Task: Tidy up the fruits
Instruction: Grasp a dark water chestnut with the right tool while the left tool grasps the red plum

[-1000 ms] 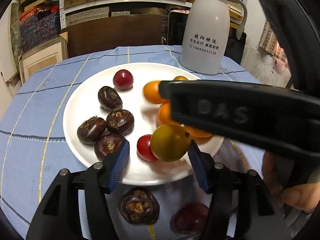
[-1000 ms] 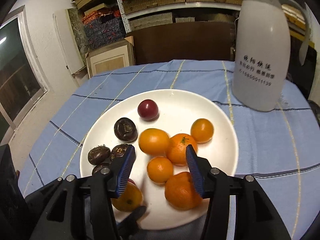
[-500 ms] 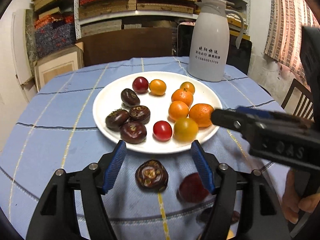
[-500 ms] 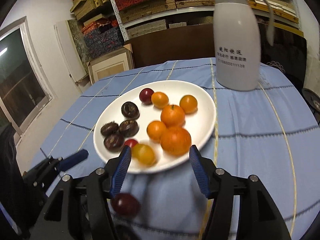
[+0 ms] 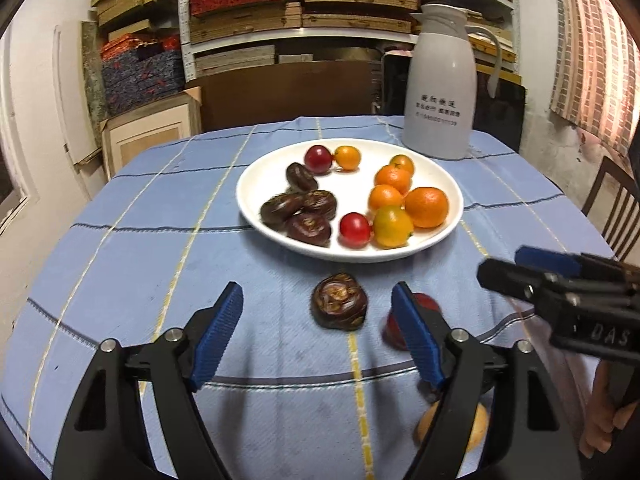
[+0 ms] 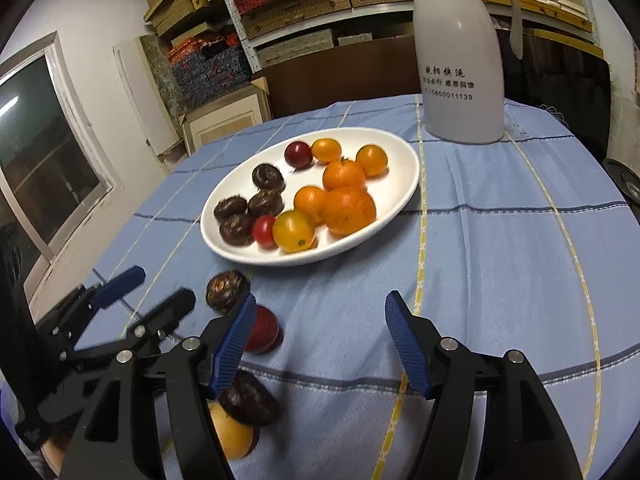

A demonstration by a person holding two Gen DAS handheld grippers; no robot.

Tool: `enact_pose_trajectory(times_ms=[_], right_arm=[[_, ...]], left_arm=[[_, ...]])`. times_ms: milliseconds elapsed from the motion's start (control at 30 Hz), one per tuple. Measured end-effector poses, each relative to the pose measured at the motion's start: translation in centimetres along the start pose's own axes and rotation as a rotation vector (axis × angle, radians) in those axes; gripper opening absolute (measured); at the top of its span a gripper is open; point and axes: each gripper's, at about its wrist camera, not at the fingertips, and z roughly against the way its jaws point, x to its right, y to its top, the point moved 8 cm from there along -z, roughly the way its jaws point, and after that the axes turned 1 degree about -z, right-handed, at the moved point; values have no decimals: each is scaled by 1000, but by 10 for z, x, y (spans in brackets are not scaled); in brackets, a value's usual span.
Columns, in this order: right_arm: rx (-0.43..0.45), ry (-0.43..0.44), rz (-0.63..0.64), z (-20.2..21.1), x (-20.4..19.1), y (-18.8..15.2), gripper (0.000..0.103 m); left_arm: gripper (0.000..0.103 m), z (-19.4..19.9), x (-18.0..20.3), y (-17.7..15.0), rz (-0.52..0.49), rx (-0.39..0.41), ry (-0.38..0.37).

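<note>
Your left gripper (image 5: 316, 332) is opening and holds nothing. The brown water chestnut (image 5: 339, 306) lies on the blue cloth (image 5: 160, 248) just past its fingers, between them, and no pad touches it. It looks hard and bumpy, so it should not squash. It will likely sit steady, so pinch it across its wide round sides.

Next to it is a red tomato (image 5: 426, 304), half hidden behind the right-hand finger of this gripper. It is smooth and soft and may roll or slip. Hold it gently around the middle.

Closer to you lie another dark chestnut (image 6: 248, 400) and a yellow fruit (image 6: 230, 432), touching each other, right beside the left finger of your right gripper (image 6: 320, 344). That gripper is opening too, with only bare cloth between its fingers.

The white plate (image 6: 394, 196) sits farther back and is already full of fruit, sorted in little groups. Its rim is raised, so lift fruit over it.

The two grippers are close together, so mind they do not bump. On the right the cloth is wide and free. The white jug (image 6: 460, 68) stands behind the plate, well apart.
</note>
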Motion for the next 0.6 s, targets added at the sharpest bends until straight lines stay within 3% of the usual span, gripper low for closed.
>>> enact_pose_trajectory(times_ms=[600], right_arm=[[-98, 32, 91, -17, -29, -26, 68]], left_arm=[[83, -4, -18, 0, 31, -15, 60]])
